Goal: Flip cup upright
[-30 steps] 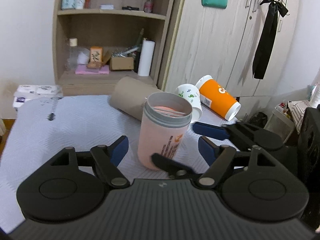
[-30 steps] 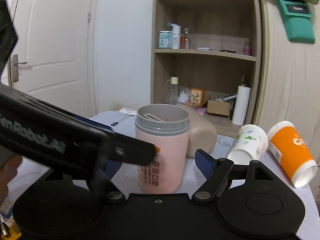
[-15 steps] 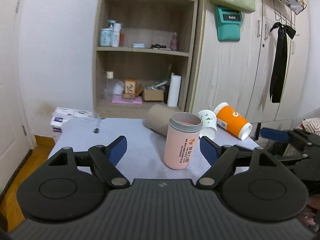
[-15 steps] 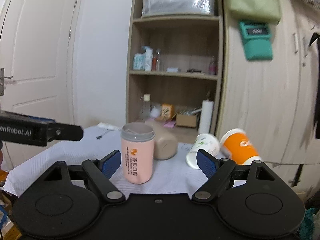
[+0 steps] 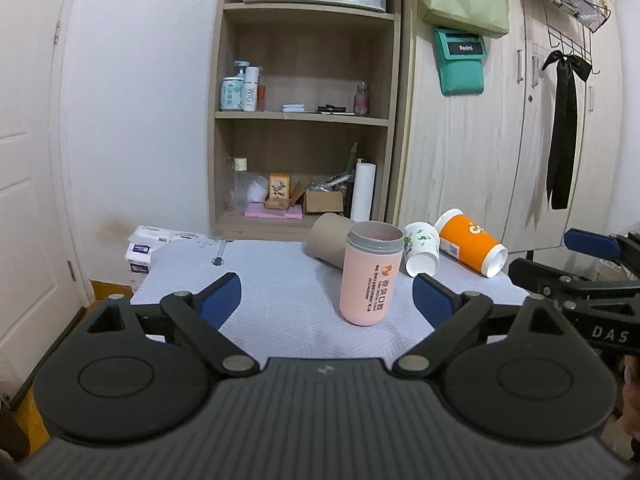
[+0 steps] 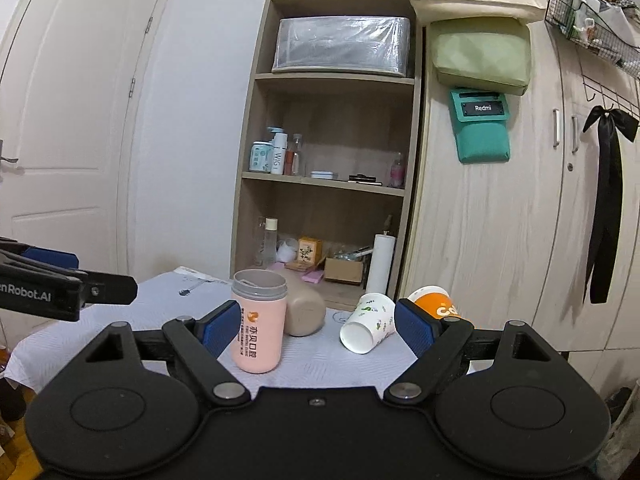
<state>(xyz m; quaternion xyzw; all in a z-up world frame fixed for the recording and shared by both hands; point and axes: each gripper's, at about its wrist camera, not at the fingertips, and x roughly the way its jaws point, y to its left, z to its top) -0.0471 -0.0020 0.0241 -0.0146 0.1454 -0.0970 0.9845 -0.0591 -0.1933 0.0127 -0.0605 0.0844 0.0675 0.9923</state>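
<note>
Standing upright on the white tablecloth [image 5: 280,300] is the pink cup [image 5: 370,276], its grey-rimmed mouth facing up and orange print showing on its side. Taking this cup as the landmark: a tan cup [image 5: 328,240] is lying on its side just behind it, appearing to touch or nearly touch it in both views. To the cup's right, a white cup with green leaf print [image 5: 420,250] is lying tipped over, its open mouth pointing toward the cameras, and just beyond that an orange cup [image 5: 470,244] is also lying on its side, close beside the white one.

The left gripper [image 5: 326,298] is hanging in front of the pink cup and clear of it, its blue-padded jaws spread wide and holding nothing; in its own view the cup is sitting between the two pads but farther back on the cloth. The right gripper [image 6: 316,326] is likewise gaping wide with nothing between its pads, positioned in front of the pink cup and slightly to its right, so the cup is showing just behind its left pad while the white cup is appearing between the pads.

Behind the pink cup, a wooden shelf unit [image 6: 328,184] is holding bottles and boxes, and right of that a wardrobe [image 6: 500,240] is standing with a green pouch [image 6: 482,128] hanging on it.
</note>
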